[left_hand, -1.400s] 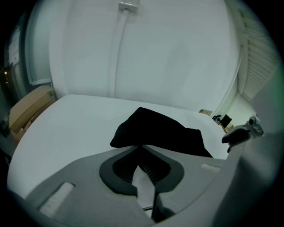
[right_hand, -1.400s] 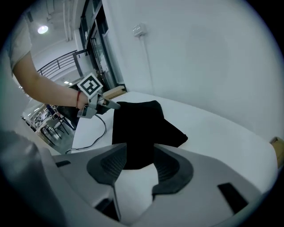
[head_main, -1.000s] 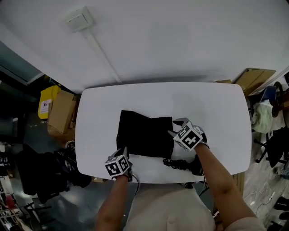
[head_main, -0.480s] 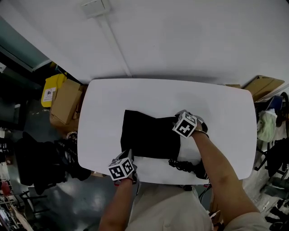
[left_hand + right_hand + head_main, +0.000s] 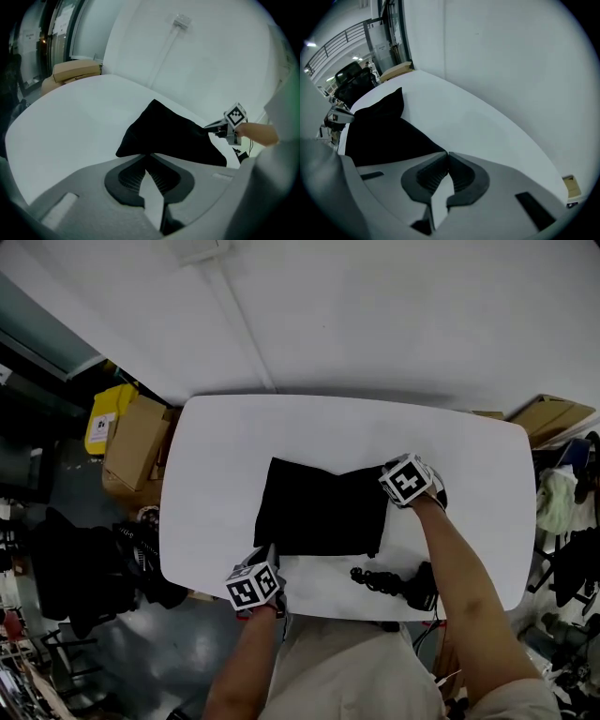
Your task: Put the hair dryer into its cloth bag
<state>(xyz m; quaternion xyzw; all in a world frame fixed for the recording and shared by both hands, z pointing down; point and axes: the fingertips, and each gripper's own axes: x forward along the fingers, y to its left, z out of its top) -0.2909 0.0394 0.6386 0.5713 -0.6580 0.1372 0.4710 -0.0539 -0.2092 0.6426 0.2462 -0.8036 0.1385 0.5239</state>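
1. Right gripper (image 5: 446, 153) has moved to the far right corner of the bag (image 5: 323, 507), jaws just closed on it
2. Left gripper (image 5: 149, 155) stays pinching the near left corner
3. Dryer (image 5: 417, 587) lies on the table (image 5: 234, 446) beside the bag

right gripper (image 5: 392, 474): shifted from the right edge of the cloth bag (image 5: 319, 517) to its far right corner
jaws: just closed, that corner pinched between them
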